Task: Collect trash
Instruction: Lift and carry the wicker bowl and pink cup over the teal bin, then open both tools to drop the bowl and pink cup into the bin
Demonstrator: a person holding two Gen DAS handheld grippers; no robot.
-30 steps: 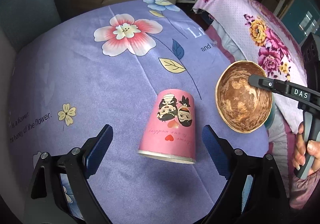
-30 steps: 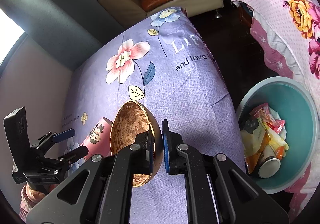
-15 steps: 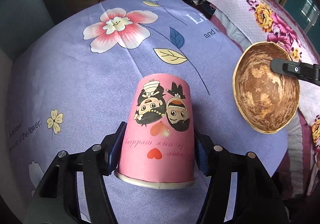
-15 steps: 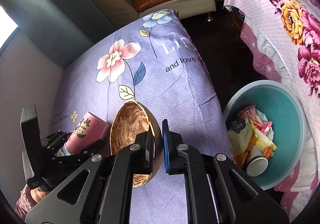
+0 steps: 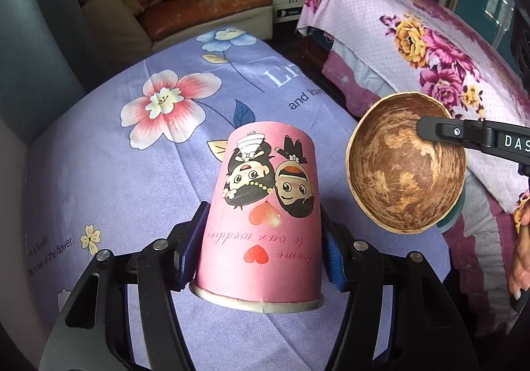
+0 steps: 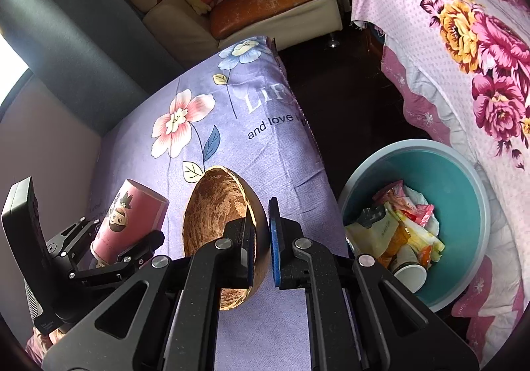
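A pink paper cup [image 5: 265, 205] with a cartoon wedding couple sits between the blue pads of my left gripper [image 5: 263, 245], which is shut on its sides near the rim. The right wrist view shows the cup [image 6: 129, 215] tilted over the purple cloth, held in the left gripper [image 6: 109, 248]. My right gripper [image 6: 263, 231] is shut on the rim of a brown coconut-shell half [image 6: 215, 205]. The shell [image 5: 404, 172] hangs at the table's right edge. A teal trash bin [image 6: 463, 178] stands on the floor to the right, with wrappers and cups in it.
A purple flowered tablecloth [image 5: 132, 172] covers the table. A bed with a pink floral cover [image 5: 414, 39] lies to the right, just behind the bin. A sofa [image 5: 198, 6] with cushions stands at the back. A person's hand [image 5: 523, 255] shows at the right edge.
My left gripper moved up to the lying pink cup, closed on it and now holds it tilted. The right gripper carried the shell a little toward the bin.
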